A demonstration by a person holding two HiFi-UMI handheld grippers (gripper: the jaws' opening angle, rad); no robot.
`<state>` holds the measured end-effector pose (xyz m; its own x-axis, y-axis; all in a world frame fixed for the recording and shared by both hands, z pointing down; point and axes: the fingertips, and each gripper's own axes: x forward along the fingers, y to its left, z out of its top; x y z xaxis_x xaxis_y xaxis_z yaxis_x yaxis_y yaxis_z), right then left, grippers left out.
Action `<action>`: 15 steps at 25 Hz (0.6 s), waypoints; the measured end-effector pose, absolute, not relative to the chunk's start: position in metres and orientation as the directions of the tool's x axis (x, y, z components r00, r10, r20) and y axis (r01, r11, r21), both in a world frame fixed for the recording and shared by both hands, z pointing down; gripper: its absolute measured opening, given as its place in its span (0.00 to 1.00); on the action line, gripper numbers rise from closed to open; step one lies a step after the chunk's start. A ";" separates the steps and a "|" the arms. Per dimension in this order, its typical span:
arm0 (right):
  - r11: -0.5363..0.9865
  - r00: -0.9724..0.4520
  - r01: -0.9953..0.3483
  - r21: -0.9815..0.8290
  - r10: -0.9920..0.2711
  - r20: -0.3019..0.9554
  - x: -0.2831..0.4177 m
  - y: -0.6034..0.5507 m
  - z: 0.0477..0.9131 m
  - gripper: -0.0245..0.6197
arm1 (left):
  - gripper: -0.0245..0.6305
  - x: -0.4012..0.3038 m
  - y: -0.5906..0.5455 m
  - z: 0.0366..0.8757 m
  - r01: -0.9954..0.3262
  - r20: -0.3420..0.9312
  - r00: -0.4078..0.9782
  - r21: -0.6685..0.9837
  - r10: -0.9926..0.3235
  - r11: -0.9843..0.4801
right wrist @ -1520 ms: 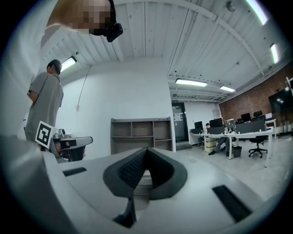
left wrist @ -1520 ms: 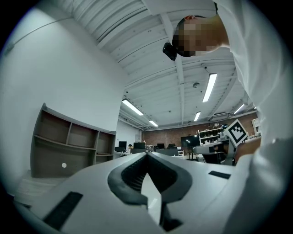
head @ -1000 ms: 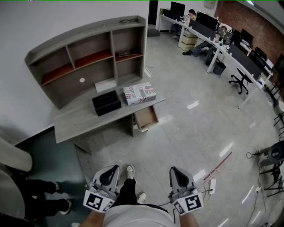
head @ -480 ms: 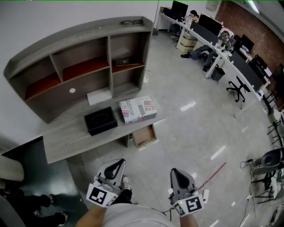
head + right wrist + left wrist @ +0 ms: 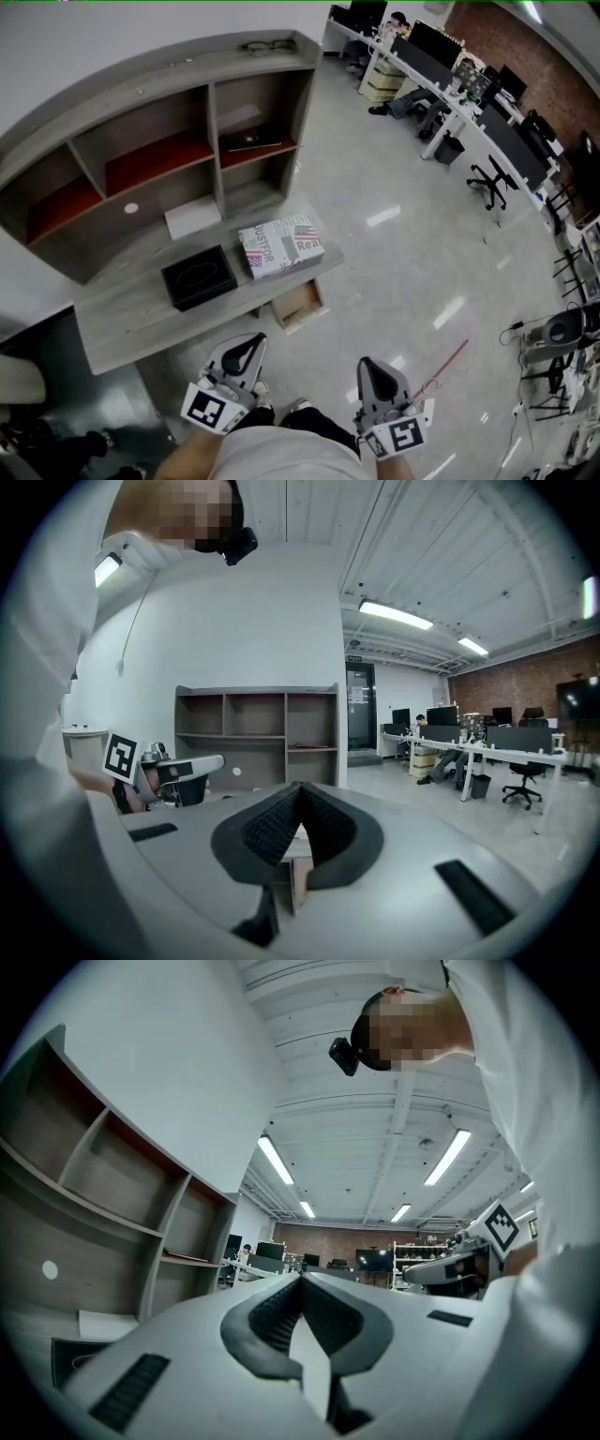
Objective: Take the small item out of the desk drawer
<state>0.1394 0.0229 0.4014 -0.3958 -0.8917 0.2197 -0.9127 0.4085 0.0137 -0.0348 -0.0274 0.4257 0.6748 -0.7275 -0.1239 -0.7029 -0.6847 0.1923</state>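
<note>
A grey desk with a shelf hutch stands ahead of me at the left. Under its right end a drawer is pulled open, showing a brown inside; I can make out no small item in it. A black box and a printed box lie on the desktop. My left gripper and right gripper are held low near my body, short of the desk, both shut with nothing between the fingers. The left gripper view looks up past its shut gripper at hutch and ceiling; the right gripper faces the hutch.
Glasses rest on top of the hutch and a white flat item lies at the back of the desktop. Office tables with monitors and chairs line the far right. A red rod and cables lie on the floor right of me.
The desk and hutch have grown larger and slid down-left in the head view as I come closer. Both grippers keep their place in the view and stay shut.
</note>
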 end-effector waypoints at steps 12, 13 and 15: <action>0.479 -0.467 -0.877 0.022 -0.864 0.187 0.178 -0.040 0.404 0.07 | 0.06 -0.014 -0.068 0.416 -0.776 -0.127 0.592 0.178 -0.796 -0.605; 0.496 -0.482 -0.868 0.029 -0.855 0.190 0.182 -0.046 0.403 0.07 | 0.06 -0.011 -0.070 0.413 -0.785 -0.129 0.579 0.177 -0.805 -0.593; 0.525 -0.509 -0.850 0.036 -0.838 0.194 0.188 -0.060 0.405 0.07 | 0.06 -0.007 -0.075 0.408 -0.805 -0.127 0.557 0.160 -0.821 -0.571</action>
<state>0.1885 -0.0600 0.4052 -0.5094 -0.8383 0.1942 -0.8504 0.5250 0.0358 -0.0072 -0.0749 0.4076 0.5570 -0.8207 -0.1271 -0.8050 -0.5712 0.1603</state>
